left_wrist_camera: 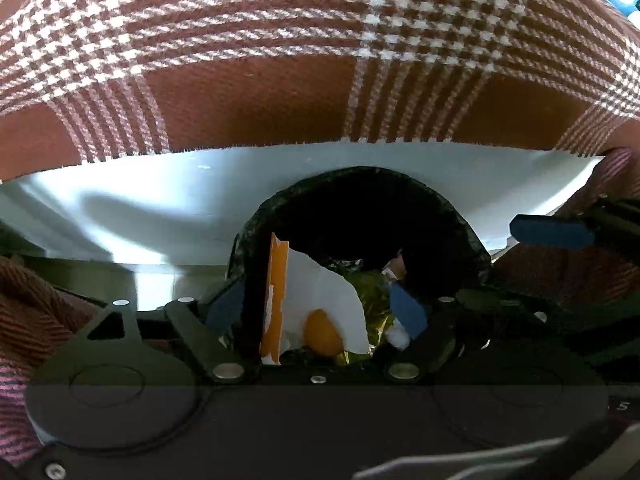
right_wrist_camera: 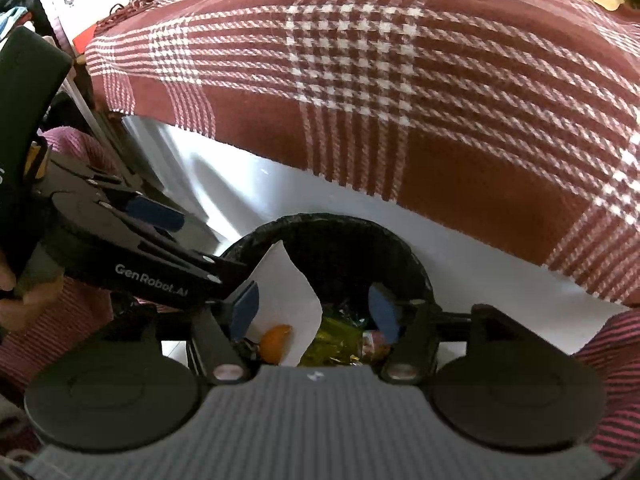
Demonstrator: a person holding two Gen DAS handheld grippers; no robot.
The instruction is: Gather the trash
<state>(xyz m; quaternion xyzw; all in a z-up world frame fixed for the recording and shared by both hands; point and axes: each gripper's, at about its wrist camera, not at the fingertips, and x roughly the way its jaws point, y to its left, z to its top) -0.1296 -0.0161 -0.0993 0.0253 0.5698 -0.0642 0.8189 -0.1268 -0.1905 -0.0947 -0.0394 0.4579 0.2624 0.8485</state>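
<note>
Both my tongs hang over the black bin, noses tipped down into its mouth. My left tongs stand wide, blue pads apart on either side of the white paper, not pressing it; whether a pad brushes the sheet I cannot tell. My right tongs are wide too, nothing clamped between the pads, just the bin's contents showing through the gap.

Inside the bin, the white paper leans up against the near-left wall, its pointed top reaching about rim level. An orange lump, maybe peel or a small fruit, sits against the paper's lower part, down in the bin. Beside it, toward the bin's middle, a crumpled yellow-green wrapper lies in the bottom, and a small pinkish scrap shows past it near my right pad, too small to make out. From the left camera the paper shows an orange-printed strip along its left edge.

Behind the bin runs a white surface, and above that hangs a brown-and-white checked blanket, its edge draped well clear of the bin's rim. Seen from the right wrist, my left tongs reach in from the bin's left side, one blue pad held out beyond the rim.
</note>
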